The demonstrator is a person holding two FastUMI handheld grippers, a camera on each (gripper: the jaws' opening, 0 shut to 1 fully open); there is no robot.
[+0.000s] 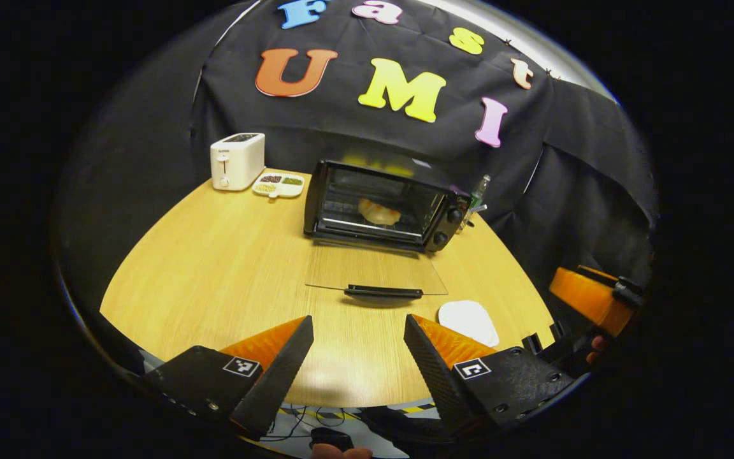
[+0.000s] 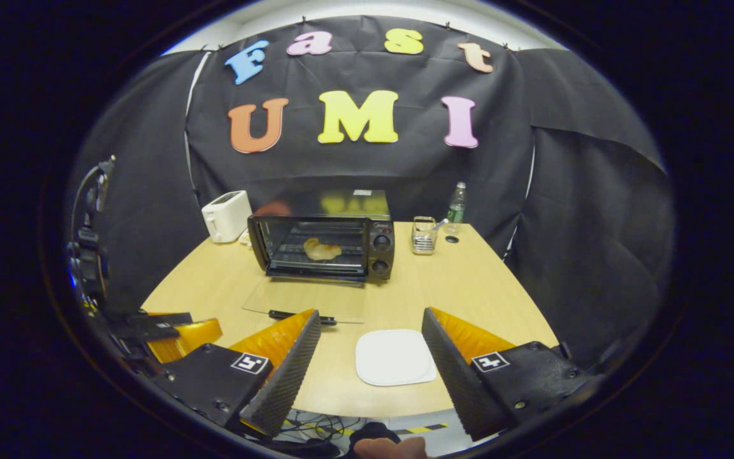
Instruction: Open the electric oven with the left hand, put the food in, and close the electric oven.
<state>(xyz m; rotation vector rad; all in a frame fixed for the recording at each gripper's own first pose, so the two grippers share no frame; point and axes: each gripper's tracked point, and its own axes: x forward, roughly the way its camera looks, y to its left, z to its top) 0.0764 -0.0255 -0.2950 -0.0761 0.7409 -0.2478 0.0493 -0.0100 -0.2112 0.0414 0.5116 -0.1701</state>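
Oven (image 1: 380,204) work starts at the tools: the left gripper (image 1: 357,347) hangs wide open over the near table (image 1: 214,268) edge, holding nothing, and the right gripper (image 2: 370,341) is just as wide and empty, with one white plate (image 2: 395,357) between its fingers. One oven stands mid-table, its long axis running side to side, its mouth facing both grippers, its glass door (image 1: 376,271) lying flat. One piece of food (image 1: 378,211) sits inside. One toaster (image 1: 236,160) stands far left.
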